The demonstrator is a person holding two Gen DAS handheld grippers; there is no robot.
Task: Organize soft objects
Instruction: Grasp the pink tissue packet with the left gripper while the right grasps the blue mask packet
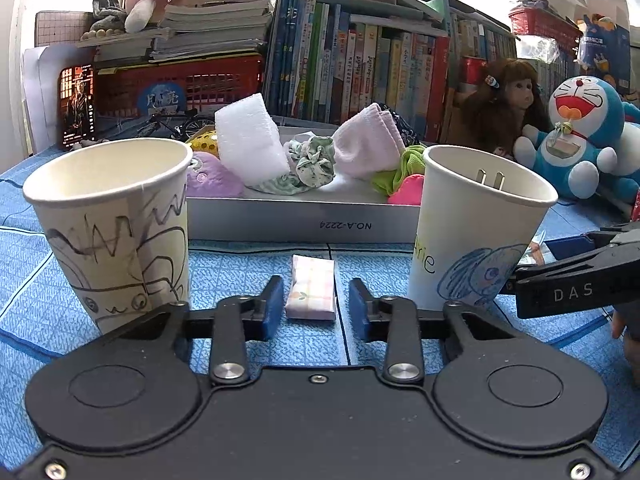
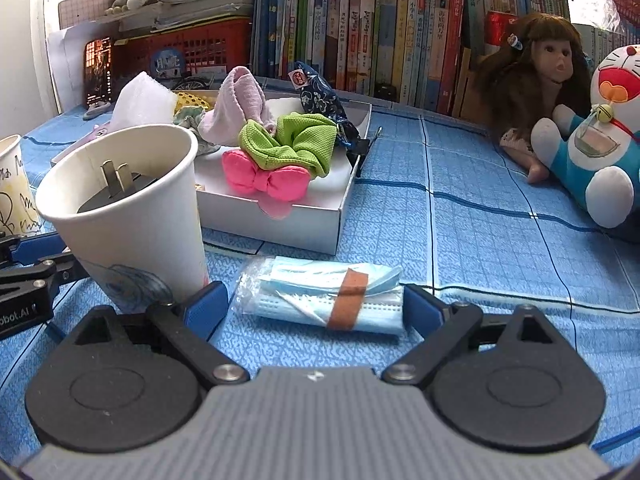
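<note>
The left tongs (image 1: pixel 314 307) sit low on the blue checked tabletop (image 1: pixel 256 268) with their blue pads wide apart. A small pack of tissues (image 1: pixel 311 289) lies flat between the pads, and neither pad touches it. The tongs are released and hold nothing.

The right tongs (image 2: pixel 316 310) are spread wide too. A bundle of blue face masks (image 2: pixel 320 300) in a clear wrapper, with a brown band round it, lies between their pads. The right pad is just beside the end of the bundle, but I cannot tell if it touches. Nothing is gripped.

Two paper cups stand on the tabletop. The cup with black scribbles (image 1: pixel 110 228) is on the left, and the cup with a blue drawing (image 1: pixel 476 228) is on the right. A dark plug with two metal prongs (image 2: pixel 114 184) sticks up inside the right cup.

Behind the cups is a flat white box (image 1: pixel 304 222). Soft things are piled in it: a white foam piece (image 1: pixel 250 142), a pale pink cloth (image 1: pixel 366 142), a flowery green scrunchie (image 1: pixel 316 162), a bright green scrunchie (image 2: pixel 292 146), a pink bow (image 2: pixel 264 180) and a purple soft toy (image 1: pixel 210 178).

Further back, a doll with brown hair (image 2: pixel 536 80) and a blue cat toy (image 2: pixel 600 136) sit near a long row of books (image 2: pixel 360 32).
</note>
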